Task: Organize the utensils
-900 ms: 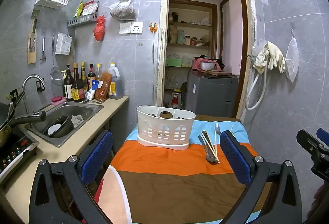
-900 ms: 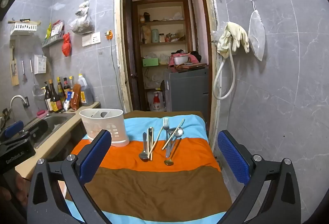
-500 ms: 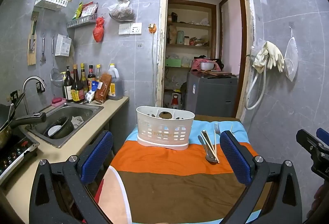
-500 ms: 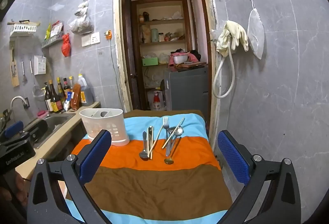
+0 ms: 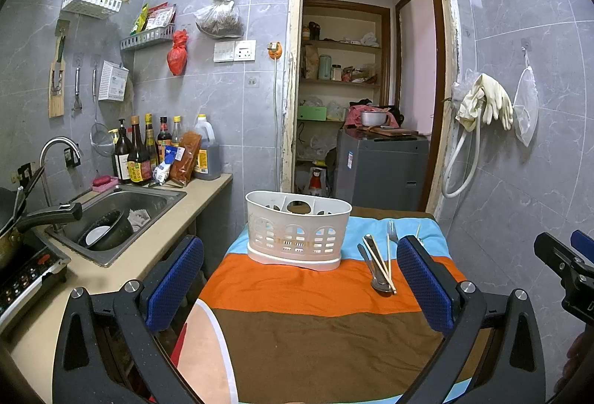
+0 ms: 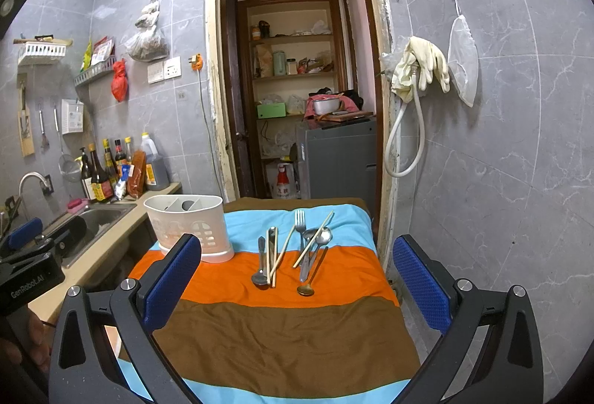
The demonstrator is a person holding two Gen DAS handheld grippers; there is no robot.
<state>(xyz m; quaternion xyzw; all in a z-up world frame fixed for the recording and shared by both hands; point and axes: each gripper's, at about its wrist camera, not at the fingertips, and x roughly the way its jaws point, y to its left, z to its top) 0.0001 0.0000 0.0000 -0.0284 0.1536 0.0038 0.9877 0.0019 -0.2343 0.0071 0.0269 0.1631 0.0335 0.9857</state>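
Ahead of right gripper (image 6: 297, 283) (jaws wide): utensils (image 6: 293, 252), untouched.

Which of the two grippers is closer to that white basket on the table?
Left. The left gripper faces the white basket almost head-on; the right gripper sits farther right, facing the loose cutlery, basket off to its left.

The brown and orange bands of the striped cloth (image 6: 282, 337) lie bare ahead of both grippers. Farther on, loose utensils (image 6: 293, 255) crowd the right half; the white caddy (image 6: 189, 226) blocks the left, seemingly close to the counter (image 5: 156, 240).
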